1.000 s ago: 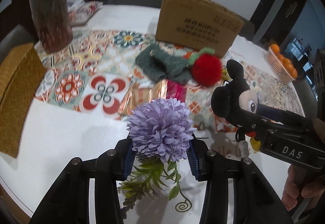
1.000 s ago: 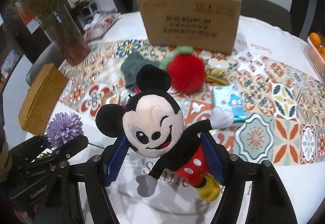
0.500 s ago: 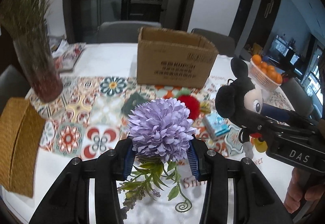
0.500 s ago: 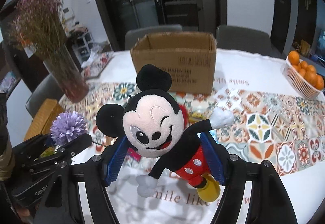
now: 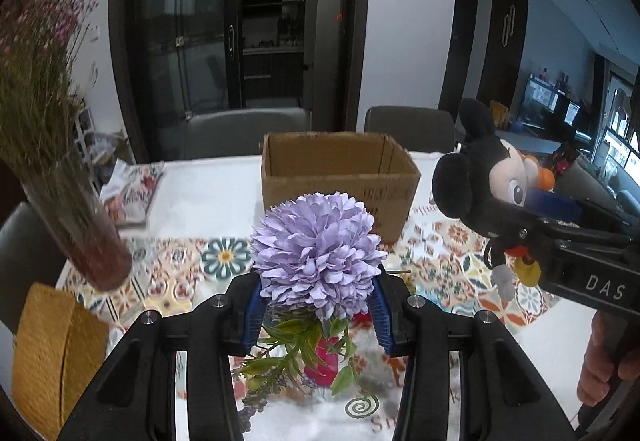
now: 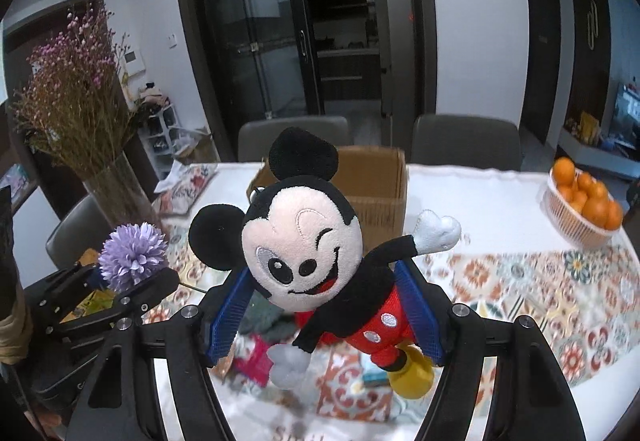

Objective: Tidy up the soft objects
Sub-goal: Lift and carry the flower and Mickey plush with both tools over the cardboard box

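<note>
While toys held aloft, cardboard box [image 5: 340,177] (open) stands beyond, orange basket [image 6: 576,219] right.

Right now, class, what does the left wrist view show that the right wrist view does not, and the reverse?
Only the left wrist view shows the woven yellow basket and the flower's green leaves. Only the right wrist view shows the mouse plush's red shorts, yellow shoe and the full basket of oranges. Both show the purple fabric flower, the black-eared mouse plush, the open cardboard box and the glass vase of dried flowers.
</note>
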Tool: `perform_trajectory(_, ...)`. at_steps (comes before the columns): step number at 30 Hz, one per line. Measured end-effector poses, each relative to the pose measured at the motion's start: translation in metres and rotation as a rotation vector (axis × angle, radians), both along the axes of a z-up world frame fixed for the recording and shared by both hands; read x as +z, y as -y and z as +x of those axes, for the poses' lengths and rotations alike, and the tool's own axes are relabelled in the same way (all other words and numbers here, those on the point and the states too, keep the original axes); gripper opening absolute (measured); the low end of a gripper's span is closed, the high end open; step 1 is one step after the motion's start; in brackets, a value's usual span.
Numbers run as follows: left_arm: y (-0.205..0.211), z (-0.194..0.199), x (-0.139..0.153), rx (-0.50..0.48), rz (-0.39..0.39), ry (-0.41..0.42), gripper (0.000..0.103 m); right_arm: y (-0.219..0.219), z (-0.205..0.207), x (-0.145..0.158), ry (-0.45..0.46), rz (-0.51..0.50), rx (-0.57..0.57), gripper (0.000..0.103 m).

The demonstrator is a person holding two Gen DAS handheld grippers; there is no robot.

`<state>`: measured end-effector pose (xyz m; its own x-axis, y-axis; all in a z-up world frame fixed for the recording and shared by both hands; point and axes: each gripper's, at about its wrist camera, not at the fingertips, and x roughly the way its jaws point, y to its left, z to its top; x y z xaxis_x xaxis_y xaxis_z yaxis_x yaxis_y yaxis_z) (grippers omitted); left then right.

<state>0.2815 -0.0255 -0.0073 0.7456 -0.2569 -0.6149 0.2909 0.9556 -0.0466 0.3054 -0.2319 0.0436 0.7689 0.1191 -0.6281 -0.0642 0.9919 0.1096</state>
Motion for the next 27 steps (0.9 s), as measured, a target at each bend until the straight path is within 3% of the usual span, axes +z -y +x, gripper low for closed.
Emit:
perform_trajectory(7, 0.009, 0.036, 0.022, -0.028, 0.001, 0.027, 0.044, 0.005, 0.036, 0.025, 0.025, -0.027, 0.028, 0.073)
perform_trajectory(13, 0.017, 0.069, 0.037, -0.048, 0.015, 0.041, 0.044, 0.012, 0.075, 0.036, -0.009, -0.040, 0.068, 0.073)
perform_trajectory(27, 0.036, 0.156, 0.035, -0.062, 0.027, -0.071, 0.044, 0.021, 0.180, 0.035, -0.148, -0.108, 0.163, 0.073)
